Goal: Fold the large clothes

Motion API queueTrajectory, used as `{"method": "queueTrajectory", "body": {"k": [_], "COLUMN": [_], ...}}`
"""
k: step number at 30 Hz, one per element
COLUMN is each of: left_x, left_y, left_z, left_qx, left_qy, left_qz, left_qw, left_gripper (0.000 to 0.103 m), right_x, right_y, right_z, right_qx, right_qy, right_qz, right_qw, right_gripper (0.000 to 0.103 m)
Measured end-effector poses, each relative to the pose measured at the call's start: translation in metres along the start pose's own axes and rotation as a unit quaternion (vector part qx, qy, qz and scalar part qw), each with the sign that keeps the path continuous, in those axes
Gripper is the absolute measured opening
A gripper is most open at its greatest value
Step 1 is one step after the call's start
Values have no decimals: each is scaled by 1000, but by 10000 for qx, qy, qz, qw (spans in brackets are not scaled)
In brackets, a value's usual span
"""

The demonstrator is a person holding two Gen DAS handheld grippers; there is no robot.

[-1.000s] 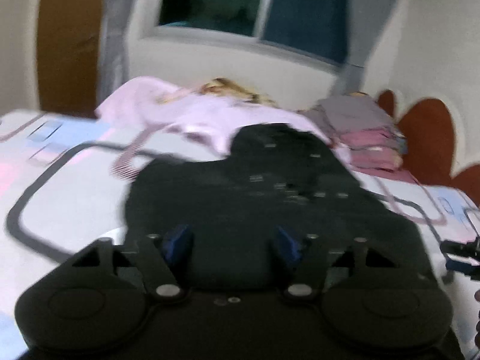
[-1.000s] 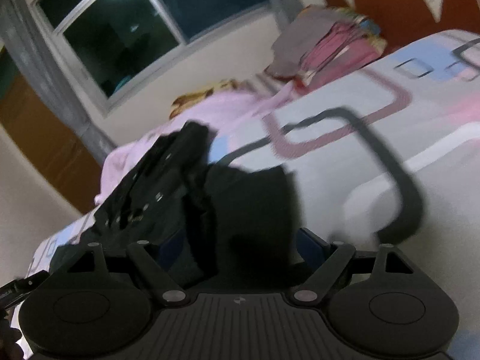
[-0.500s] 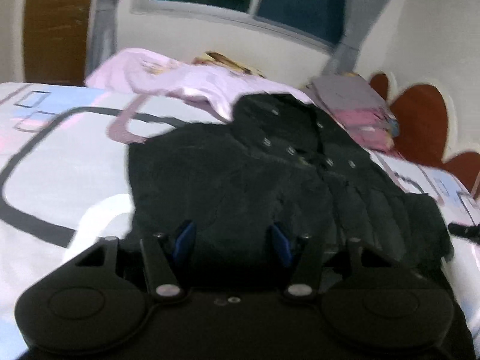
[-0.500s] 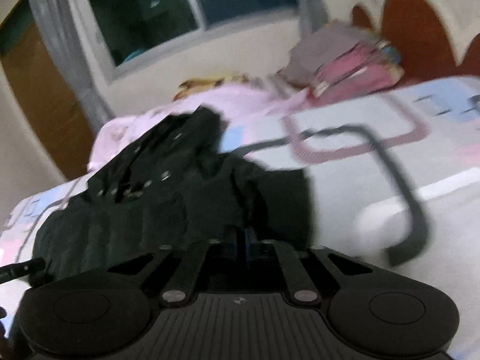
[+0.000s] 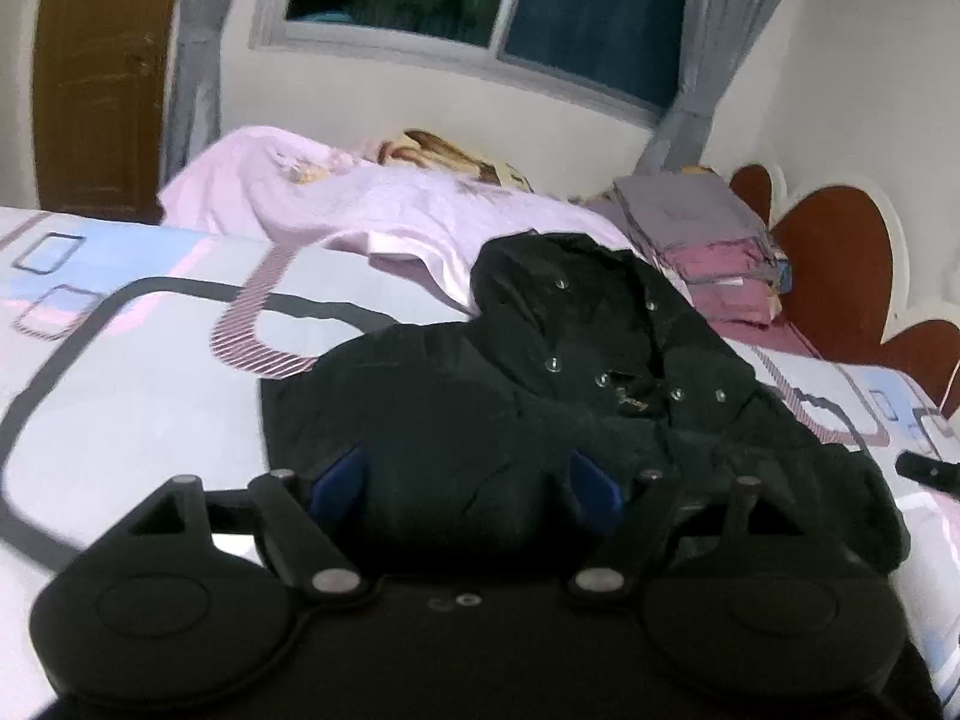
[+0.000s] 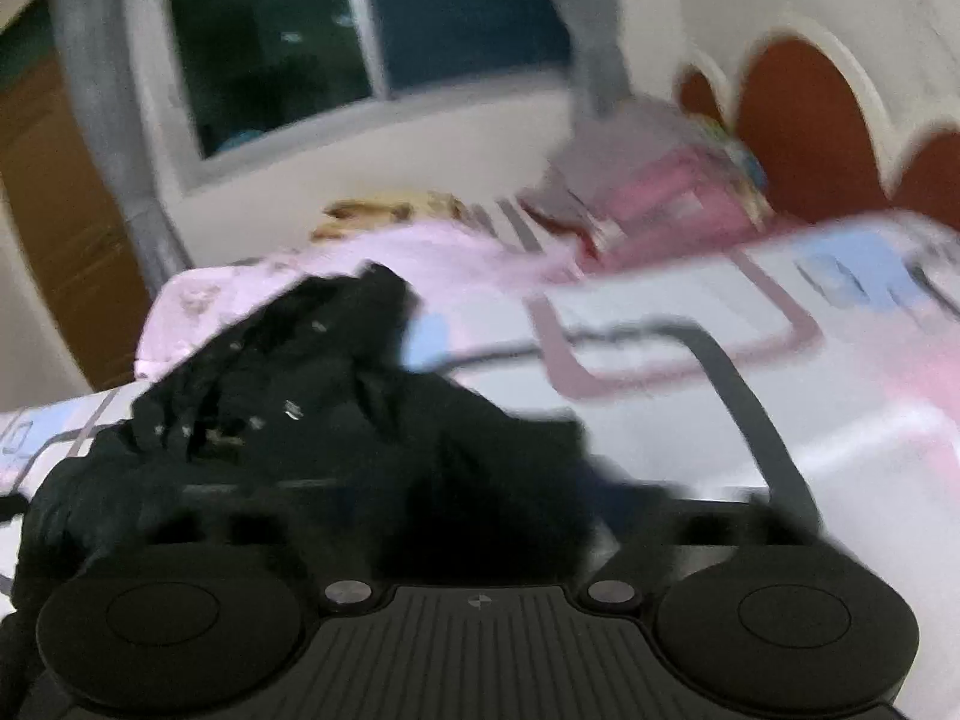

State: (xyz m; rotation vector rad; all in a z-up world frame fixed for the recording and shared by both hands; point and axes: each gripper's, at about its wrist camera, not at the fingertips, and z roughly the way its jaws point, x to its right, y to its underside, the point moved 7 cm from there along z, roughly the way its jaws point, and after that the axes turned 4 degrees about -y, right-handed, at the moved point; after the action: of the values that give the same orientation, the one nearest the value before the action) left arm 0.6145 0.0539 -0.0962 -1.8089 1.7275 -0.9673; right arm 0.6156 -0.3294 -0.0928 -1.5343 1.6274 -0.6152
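Observation:
A black hooded jacket [image 5: 540, 396] with metal snaps lies spread on the patterned bed sheet [image 5: 120, 360]. My left gripper [image 5: 462, 480] is open, its blue-padded fingers [image 5: 339, 474] spread just above the jacket's near hem. In the right wrist view the jacket [image 6: 312, 408] lies bunched at the lower left. My right gripper [image 6: 480, 516] is blurred and black cloth covers its fingers, so I cannot tell how they stand. The right gripper's tip shows in the left wrist view [image 5: 927, 471] at the far right.
A pink blanket [image 5: 372, 204] lies heaped at the bed's far side. A stack of folded grey and pink clothes [image 5: 708, 252] sits by the red-brown headboard [image 5: 840, 276]. A window, grey curtains and a wooden door line the back wall.
The left gripper has stayed open over the jacket's hem. The right gripper was shut half a second ago; it has moved and the view is now blurred, with the jacket bunched more to its left.

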Motion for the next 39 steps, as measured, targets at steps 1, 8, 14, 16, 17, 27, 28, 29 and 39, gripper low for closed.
{"method": "queueTrajectory", "body": {"k": [1, 8, 14, 16, 17, 27, 28, 29, 39], "left_x": [0, 5, 27, 46, 54, 68, 67, 67, 37], "left_y": [1, 33, 25, 29, 33, 57, 54, 52, -31], "left_z": [10, 54, 1, -6, -4, 29, 27, 24, -6], "left_qx": [-128, -779, -135, -58, -98, -721, -730, -721, -110], "left_qy": [20, -164, -10, 151, 233, -128, -126, -120, -348], "left_qz": [5, 743, 848, 874, 891, 1443, 1442, 1424, 1604], "left_qw": [9999, 9941, 9963, 9960, 9957, 9868, 9868, 9871, 9864], "left_gripper": [76, 80, 86, 86, 86, 88, 88, 87, 92], "right_x": [-6, -1, -22, -48, -59, -82, -82, -81, -60], "right_y": [6, 49, 17, 21, 25, 68, 65, 64, -40], "right_z": [13, 66, 10, 12, 15, 53, 52, 46, 2], "right_qx": [-235, -1101, -350, -573, -641, -1416, -1456, -1466, -753], "right_qy": [87, 165, 83, -334, -471, -133, -155, -164, -100], "right_qz": [-203, -303, -224, -150, -165, -742, -726, -719, -347], "right_qw": [9995, 9933, 9991, 9977, 9967, 9871, 9865, 9864, 9965], "right_gripper": [79, 67, 67, 67, 67, 68, 68, 68, 68]}}
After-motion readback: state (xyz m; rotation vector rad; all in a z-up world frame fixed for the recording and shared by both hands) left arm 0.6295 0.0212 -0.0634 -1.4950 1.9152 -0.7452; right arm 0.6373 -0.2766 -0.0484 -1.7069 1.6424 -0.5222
